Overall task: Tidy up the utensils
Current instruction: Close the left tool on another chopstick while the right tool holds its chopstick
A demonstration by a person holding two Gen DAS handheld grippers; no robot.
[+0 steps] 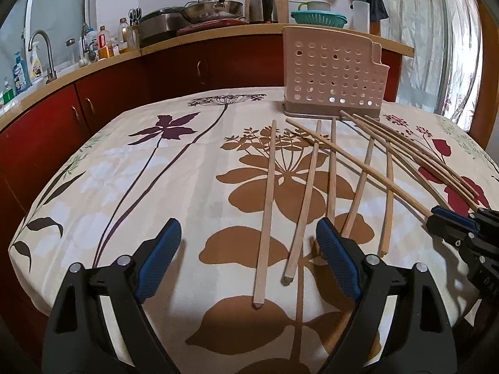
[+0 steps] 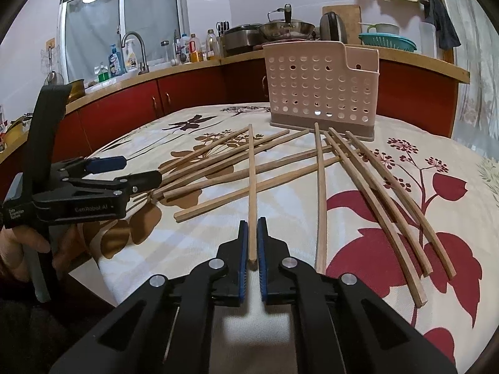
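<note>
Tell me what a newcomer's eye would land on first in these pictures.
First, the scatter of wooden chopsticks lying crossed over the flowered tablecloth, fanned out in front of the pink perforated utensil holder at the table's far side. Next, the right tongs, closed on the near end of one chopstick, while the left tongs hang open above two others.

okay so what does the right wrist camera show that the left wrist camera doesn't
Only the right wrist view shows the right gripper shut on one chopstick, plus the hand holding the left gripper. Only the left wrist view shows the left gripper's fingers spread wide above the tablecloth. Both show the perforated holder and loose chopsticks.
</note>
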